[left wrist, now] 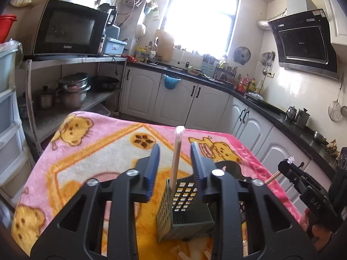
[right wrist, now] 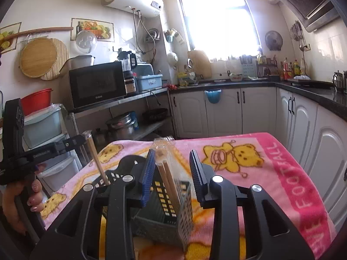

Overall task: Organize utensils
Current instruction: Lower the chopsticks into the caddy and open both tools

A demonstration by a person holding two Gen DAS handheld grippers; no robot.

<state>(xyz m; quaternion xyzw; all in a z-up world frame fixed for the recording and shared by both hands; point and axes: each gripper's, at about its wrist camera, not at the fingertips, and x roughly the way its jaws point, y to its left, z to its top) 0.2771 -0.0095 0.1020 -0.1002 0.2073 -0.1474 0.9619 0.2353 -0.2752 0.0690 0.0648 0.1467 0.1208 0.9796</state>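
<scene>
A dark perforated utensil holder [left wrist: 165, 214] stands on the pink bear-print blanket [left wrist: 97, 151]. One plastic-wrapped chopstick [left wrist: 176, 162] stands upright in it, between the blue pads of my left gripper [left wrist: 175, 145]. Neither pad touches it, so the gripper is open. In the right wrist view the same holder [right wrist: 187, 212] holds a wrapped pair of chopsticks [right wrist: 168, 177]. The pair leans close to the left pad of my right gripper [right wrist: 171, 152], well clear of the right pad, and this gripper is open too. The left gripper's single chopstick [right wrist: 97, 162] shows at the left there.
A steel shelf with a microwave [left wrist: 67, 30] and pots [left wrist: 72, 91] stands left of the table. Plastic drawers [left wrist: 8, 130] sit at the far left. White cabinets [left wrist: 249, 127] under a black counter run behind and to the right. A hand [right wrist: 13, 199] holds the left gripper's handle.
</scene>
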